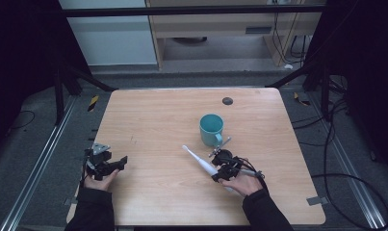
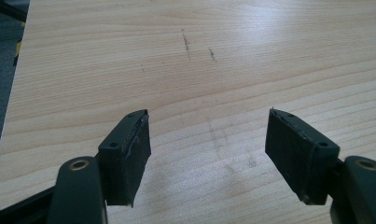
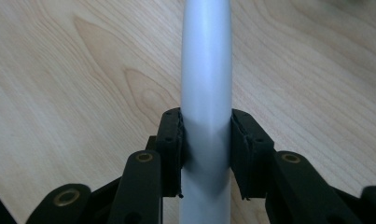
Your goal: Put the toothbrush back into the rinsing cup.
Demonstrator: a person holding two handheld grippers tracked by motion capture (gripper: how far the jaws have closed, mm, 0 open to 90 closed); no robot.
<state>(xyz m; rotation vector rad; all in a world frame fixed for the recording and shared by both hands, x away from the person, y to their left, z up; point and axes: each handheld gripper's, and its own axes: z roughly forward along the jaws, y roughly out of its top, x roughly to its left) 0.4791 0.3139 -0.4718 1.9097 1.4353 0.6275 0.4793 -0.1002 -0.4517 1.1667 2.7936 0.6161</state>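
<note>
A white electric toothbrush (image 1: 200,161) lies slanted on the wooden table (image 1: 158,120), its head pointing up-left, just below a teal mug (image 1: 211,129). My right gripper (image 1: 215,176) is shut on the toothbrush's thick handle (image 3: 206,93); both black pads press its sides in the right gripper view. My left gripper (image 1: 122,161) rests at the table's left edge, held in a hand. Its jaws stand wide open in the left gripper view (image 2: 206,156), with nothing but bare wood between them.
A small dark round spot (image 1: 227,101) marks the table's far side. Black frame posts and cables (image 1: 345,144) stand around the table. Grey floor lies beyond the left edge (image 2: 1,93).
</note>
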